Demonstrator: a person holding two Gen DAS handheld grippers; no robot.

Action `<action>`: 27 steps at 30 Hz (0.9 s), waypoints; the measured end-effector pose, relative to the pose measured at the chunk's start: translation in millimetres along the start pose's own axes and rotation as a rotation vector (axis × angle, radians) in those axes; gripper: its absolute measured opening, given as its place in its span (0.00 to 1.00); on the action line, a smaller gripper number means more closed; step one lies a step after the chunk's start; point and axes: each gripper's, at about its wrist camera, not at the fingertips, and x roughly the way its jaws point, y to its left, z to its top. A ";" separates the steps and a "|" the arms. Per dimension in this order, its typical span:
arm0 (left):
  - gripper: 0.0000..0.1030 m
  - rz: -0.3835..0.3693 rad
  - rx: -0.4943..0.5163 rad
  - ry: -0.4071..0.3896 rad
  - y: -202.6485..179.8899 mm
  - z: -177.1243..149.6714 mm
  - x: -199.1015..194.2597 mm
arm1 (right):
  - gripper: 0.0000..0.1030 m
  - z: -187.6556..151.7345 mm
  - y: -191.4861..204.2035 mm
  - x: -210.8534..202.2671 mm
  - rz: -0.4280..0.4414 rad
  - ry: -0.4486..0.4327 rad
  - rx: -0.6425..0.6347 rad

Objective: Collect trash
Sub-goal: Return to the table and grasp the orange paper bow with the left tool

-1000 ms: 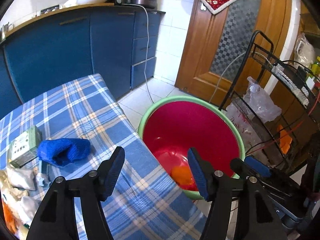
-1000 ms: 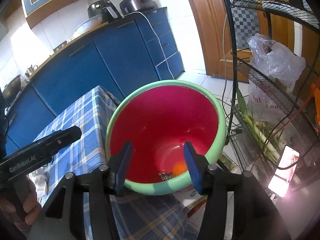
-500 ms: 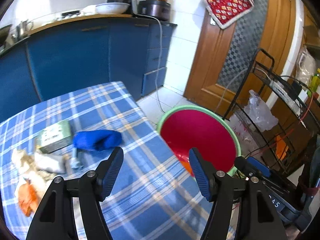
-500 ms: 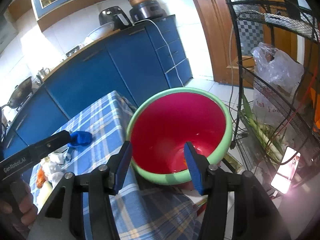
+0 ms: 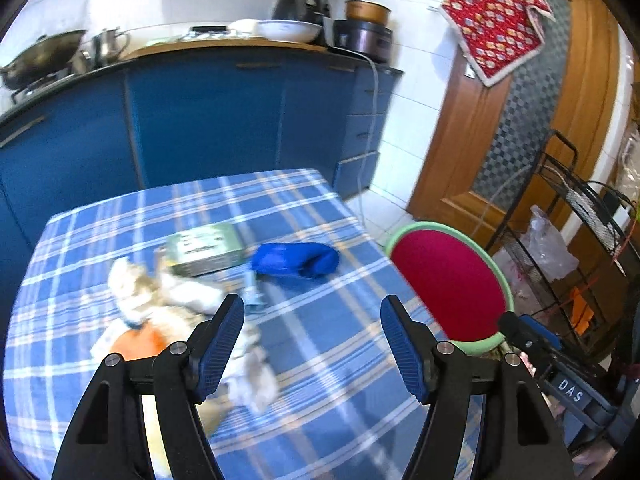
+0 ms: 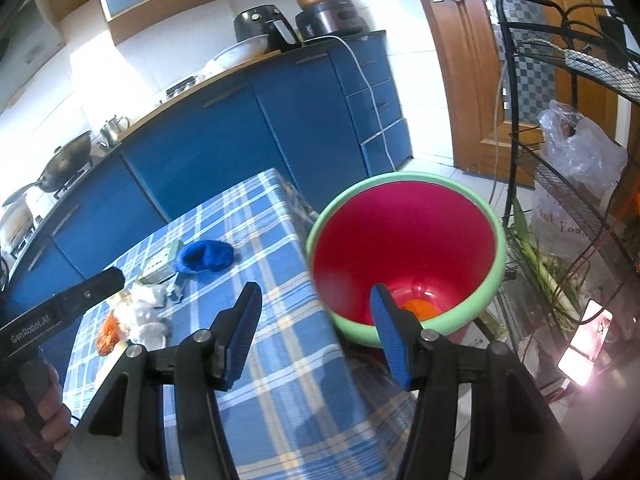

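Observation:
A red bin with a green rim (image 6: 404, 248) stands on the floor beside the table's right end; it also shows in the left wrist view (image 5: 448, 284). An orange piece (image 6: 420, 308) lies at its bottom. On the blue plaid tablecloth (image 5: 320, 360) lie a blue crumpled cloth (image 5: 296, 260), a green box (image 5: 204, 248), white crumpled paper (image 5: 180, 292) and an orange scrap (image 5: 136, 340). My left gripper (image 5: 312, 344) is open and empty above the table. My right gripper (image 6: 316, 328) is open and empty, over the table edge and the bin's near rim.
Blue kitchen cabinets (image 5: 200, 120) stand behind the table with pots and appliances on top. A black wire rack (image 6: 568, 160) with plastic bags stands right of the bin. A wooden door (image 5: 500, 120) is at the back right. A white cable (image 6: 376, 92) hangs down the cabinet.
Both grippers have pulled back and up from the bin and swung left toward the table. The trash pile on the cloth has come into full view. Both stay open.

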 end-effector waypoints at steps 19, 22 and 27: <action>0.71 0.184 -0.186 0.051 111.4 -27.5 0.4 | 0.59 -11.1 56.7 16.8 0.014 0.052 -0.095; 0.71 0.201 -0.205 0.068 122.2 -31.3 7.8 | 0.60 -13.6 62.2 21.6 0.007 0.067 -0.109; 0.71 0.206 -0.220 0.092 133.7 -37.5 20.6 | 0.60 -17.8 71.9 29.5 0.005 0.092 -0.128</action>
